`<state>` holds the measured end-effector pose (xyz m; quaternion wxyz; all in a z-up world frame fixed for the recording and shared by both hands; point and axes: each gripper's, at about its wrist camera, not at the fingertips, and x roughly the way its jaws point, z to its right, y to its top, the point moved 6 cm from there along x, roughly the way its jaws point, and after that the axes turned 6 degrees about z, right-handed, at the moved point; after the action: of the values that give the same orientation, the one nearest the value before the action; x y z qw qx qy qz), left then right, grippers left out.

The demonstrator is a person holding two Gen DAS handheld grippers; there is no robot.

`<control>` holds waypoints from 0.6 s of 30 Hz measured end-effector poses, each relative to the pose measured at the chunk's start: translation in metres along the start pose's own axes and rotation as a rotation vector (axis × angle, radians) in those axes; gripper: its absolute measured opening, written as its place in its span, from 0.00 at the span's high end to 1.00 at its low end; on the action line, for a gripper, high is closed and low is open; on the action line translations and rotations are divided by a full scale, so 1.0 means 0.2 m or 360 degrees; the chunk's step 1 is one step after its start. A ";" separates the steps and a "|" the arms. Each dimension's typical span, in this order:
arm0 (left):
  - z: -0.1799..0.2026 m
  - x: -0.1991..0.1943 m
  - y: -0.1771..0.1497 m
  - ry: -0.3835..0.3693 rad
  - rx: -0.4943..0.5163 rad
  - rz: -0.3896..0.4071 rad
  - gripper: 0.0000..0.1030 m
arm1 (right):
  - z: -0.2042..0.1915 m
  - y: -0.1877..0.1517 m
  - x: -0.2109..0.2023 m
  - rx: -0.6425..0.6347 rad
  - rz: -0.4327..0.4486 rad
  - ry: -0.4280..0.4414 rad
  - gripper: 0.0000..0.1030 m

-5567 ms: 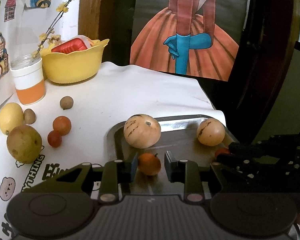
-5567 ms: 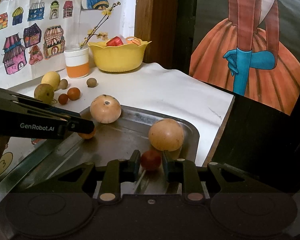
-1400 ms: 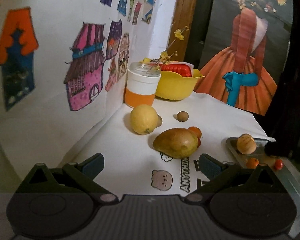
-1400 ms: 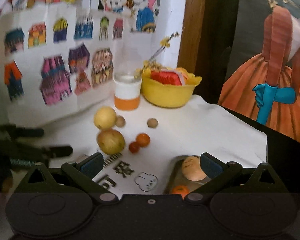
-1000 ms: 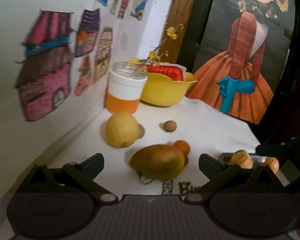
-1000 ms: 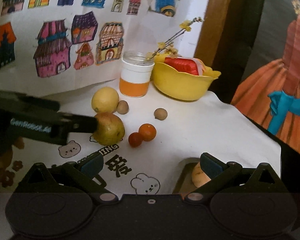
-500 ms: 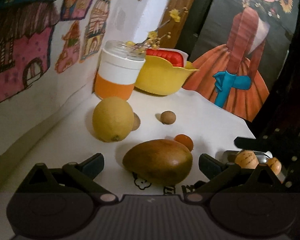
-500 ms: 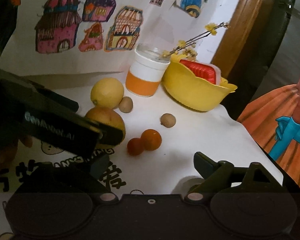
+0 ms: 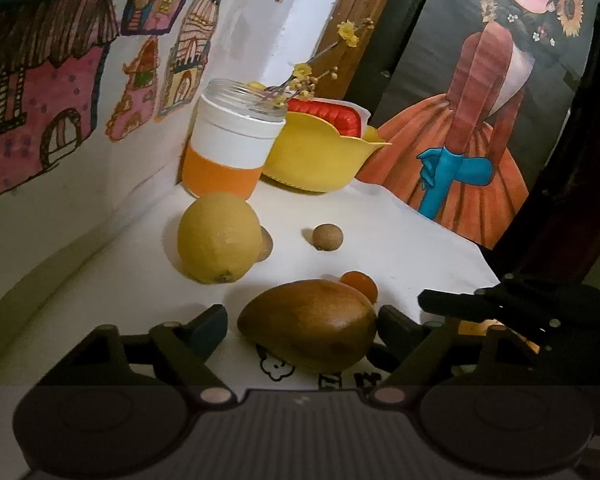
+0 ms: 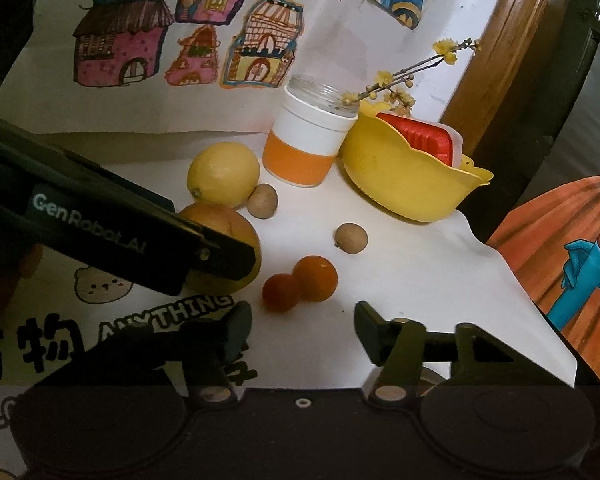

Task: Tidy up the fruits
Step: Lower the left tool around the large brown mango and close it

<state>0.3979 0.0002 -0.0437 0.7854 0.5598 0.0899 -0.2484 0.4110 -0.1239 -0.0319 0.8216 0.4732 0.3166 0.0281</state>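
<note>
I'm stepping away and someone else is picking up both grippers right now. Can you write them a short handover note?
Left gripper: open, fingers either side of the mango, not closed on it.
Right gripper: open, empty, facing the small orange fruit and the red one touching it.
On the cloth: lemon, two brown nuts, all loose, in front of the jar and yellow bowl.
Done: nothing that these views confirm.
Left: mango first, then the small fruits, lemon and nuts.
</note>
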 end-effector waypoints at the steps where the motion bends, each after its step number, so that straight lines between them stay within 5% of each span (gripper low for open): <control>1: 0.00 0.00 0.00 -0.0007 -0.0004 -0.0002 0.19 | 0.00 0.00 0.01 0.0004 -0.0002 0.0000 0.48; 18: -0.02 0.00 -0.01 -0.0021 -0.0075 -0.0005 0.22 | 0.00 0.04 0.09 0.0096 -0.0019 0.0088 0.63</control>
<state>0.3970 0.0040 -0.0461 0.7985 0.5394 0.0913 -0.2512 0.4272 -0.1131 -0.0346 0.7980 0.4950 0.3427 0.0267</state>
